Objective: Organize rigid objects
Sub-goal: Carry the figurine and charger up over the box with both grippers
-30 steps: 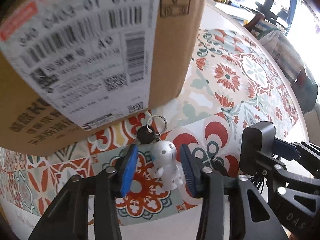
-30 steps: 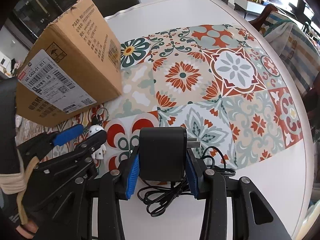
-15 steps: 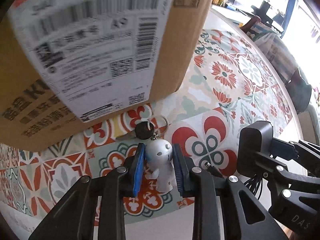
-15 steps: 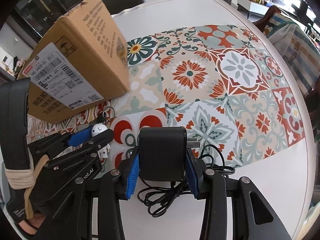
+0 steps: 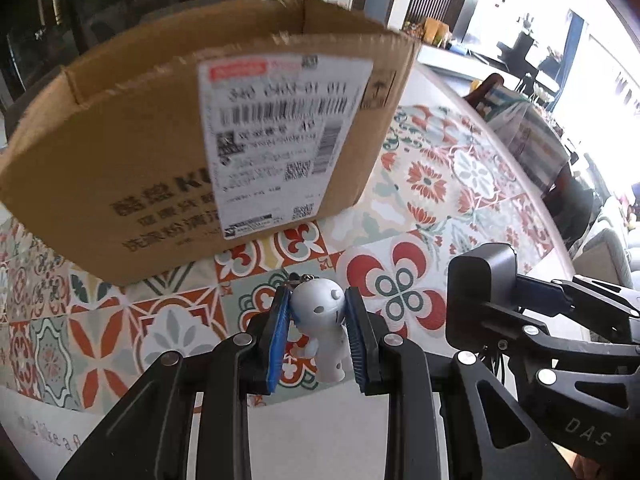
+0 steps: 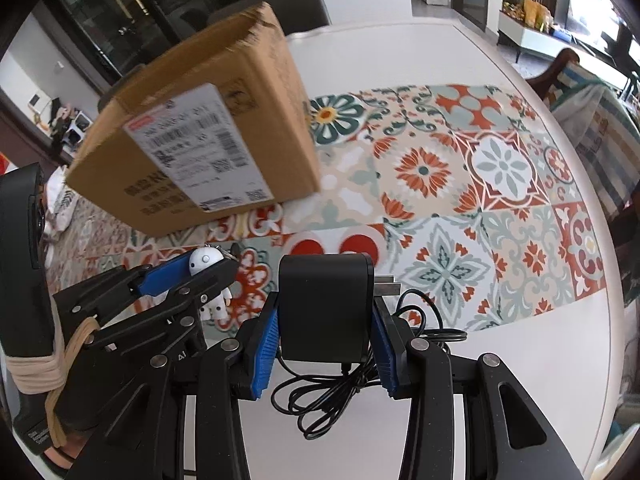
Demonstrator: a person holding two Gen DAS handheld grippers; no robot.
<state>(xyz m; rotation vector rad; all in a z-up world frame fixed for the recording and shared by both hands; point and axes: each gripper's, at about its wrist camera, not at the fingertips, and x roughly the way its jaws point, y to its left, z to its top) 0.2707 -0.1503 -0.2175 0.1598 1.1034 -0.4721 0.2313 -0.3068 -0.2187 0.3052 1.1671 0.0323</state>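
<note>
Clamped between the blue ribbed pads of the left gripper [image 5: 316, 332] is a small white plastic robot figurine with a round head and a metal keychain loop [image 5: 322, 328]; the pads press on both sides of its head and its body hangs between the black fingers, clear of the surface below. Just to the right of that gripper, the right gripper [image 6: 326, 344] squeezes a black rectangular plastic power adapter [image 6: 326, 308], its blue pads tight against the adapter's two sides, the metal plug prongs poking out to the right. Under the adapter a thin black cable [image 6: 344, 392] dangles in loose coils between and below the right gripper's fingers. In the right wrist view the left gripper sits down to the left of the adapter, and part of a hand with a pale band wrapped around the handle shows at the far left edge. Beneath both grippers lies a patterned tile-print mat in red, teal and cream [image 5: 432, 184], spread over a round white table [image 6: 400, 52]. Ahead of the left gripper, and ahead and to the left of the right one, stands an open brown cardboard box with a white shipping label [image 5: 200, 120], resting on the mat, its torn top rim facing up. Beyond the table's far edge sit dark chairs and a bright room, too blurred to read.
</note>
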